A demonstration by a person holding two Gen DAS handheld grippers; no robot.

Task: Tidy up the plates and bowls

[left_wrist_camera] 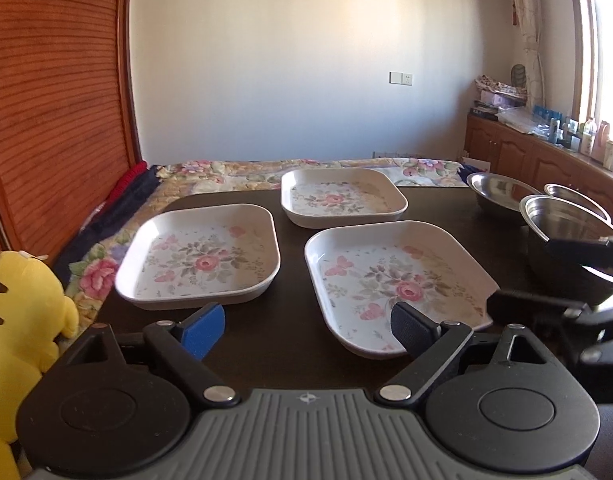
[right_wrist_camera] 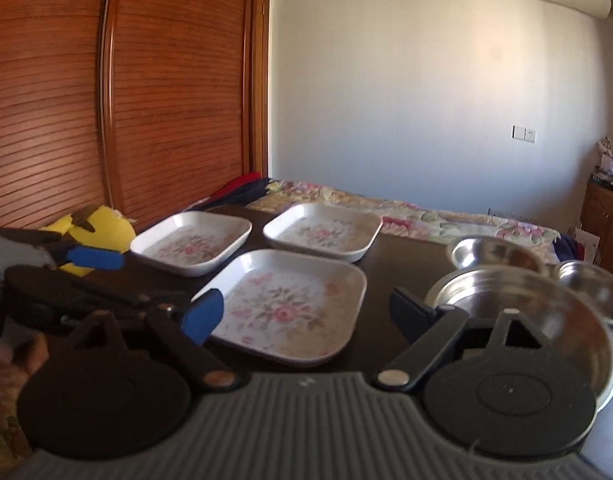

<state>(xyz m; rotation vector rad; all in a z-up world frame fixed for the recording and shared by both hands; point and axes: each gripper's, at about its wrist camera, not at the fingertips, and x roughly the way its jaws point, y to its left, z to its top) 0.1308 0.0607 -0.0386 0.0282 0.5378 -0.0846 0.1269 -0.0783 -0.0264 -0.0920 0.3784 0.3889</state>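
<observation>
3 floral square plates [left_wrist_camera: 198,256] and 3 steel bowls [left_wrist_camera: 566,220] crowd the dark table [left_wrist_camera: 290,368]; nearest plate [left_wrist_camera: 390,284] just ahead of wide-spread, empty left gripper [left_wrist_camera: 302,328], right gripper [right_wrist_camera: 306,312] likewise wide.

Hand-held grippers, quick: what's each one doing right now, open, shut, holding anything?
Left hand-held gripper: open, holding nothing, in front of the near floral plate.
Right hand-held gripper: open, holding nothing, beside the nearest steel bowl.

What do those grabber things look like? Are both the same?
Yes, they match. The left gripper and the right gripper each have one bright blue fingertip pad and one black one, on black hinged arms with shiny silver pins. Behind sit two round black discs and a grey ribbed plate with a small star mark.
</observation>
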